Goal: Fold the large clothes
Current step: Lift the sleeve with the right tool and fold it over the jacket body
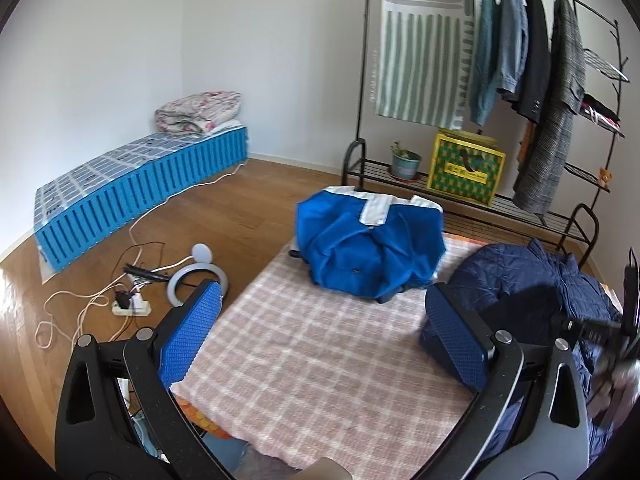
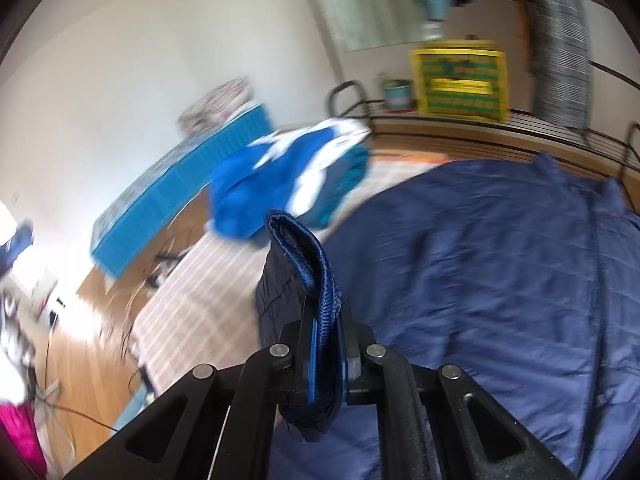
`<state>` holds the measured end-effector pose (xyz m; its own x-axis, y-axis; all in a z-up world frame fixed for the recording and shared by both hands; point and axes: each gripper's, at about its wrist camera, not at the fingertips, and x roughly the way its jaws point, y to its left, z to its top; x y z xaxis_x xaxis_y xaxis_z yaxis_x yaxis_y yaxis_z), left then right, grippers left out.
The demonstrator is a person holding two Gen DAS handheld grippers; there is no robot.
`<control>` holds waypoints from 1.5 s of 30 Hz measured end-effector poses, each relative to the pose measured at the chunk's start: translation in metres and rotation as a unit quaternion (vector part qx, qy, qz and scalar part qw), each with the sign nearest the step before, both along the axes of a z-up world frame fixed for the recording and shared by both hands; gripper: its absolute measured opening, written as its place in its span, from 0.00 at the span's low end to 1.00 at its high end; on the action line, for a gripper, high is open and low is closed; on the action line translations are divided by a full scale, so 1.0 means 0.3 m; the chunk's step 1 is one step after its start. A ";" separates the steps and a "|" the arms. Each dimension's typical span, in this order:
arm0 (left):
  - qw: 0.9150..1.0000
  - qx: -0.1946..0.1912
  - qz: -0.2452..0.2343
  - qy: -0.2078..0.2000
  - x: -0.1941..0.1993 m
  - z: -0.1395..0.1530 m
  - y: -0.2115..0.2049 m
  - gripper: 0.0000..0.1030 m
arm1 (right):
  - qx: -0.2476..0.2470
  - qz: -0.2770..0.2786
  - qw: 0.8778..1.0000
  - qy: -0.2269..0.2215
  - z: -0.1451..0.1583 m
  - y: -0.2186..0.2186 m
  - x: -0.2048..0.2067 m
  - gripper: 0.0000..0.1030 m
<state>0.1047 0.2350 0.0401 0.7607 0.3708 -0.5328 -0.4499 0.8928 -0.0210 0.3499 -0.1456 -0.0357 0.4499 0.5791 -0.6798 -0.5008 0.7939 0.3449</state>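
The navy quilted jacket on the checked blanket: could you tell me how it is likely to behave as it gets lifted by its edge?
The navy quilted jacket will probably drape and sag, since it lies rumpled. Its padding suggests it is bulky yet light. The right gripper is shut on a folded hem, so the smooth-looking shell might slip.

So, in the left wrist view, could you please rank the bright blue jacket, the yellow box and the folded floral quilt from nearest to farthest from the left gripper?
1. Bright blue jacket: straight ahead of the left gripper, bundled on the checked blanket.
2. Yellow box: beyond it to the right, on the rack's bottom shelf.
3. Floral quilt: far left corner, on the blue mattress.
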 end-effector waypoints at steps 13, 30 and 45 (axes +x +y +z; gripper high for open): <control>0.995 -0.002 -0.087 0.056 0.275 -0.160 -0.293 1.00 | -0.041 -0.216 0.975 0.011 -0.199 -0.666 0.292 0.06; 0.987 0.029 -0.136 0.086 0.397 -0.239 -0.487 1.00 | -0.103 -0.312 0.943 0.041 -0.408 -0.944 0.475 0.06; 0.984 0.032 -0.156 0.084 0.372 -0.230 -0.562 1.00 | -0.153 -0.327 0.930 0.071 -0.474 -0.960 0.478 0.38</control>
<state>0.2163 0.0664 -0.0288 0.7466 0.1703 -0.6431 -0.1465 0.9850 0.0908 0.4933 -0.4335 -0.1779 0.5317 -0.0163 -0.8468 0.1561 0.9846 0.0791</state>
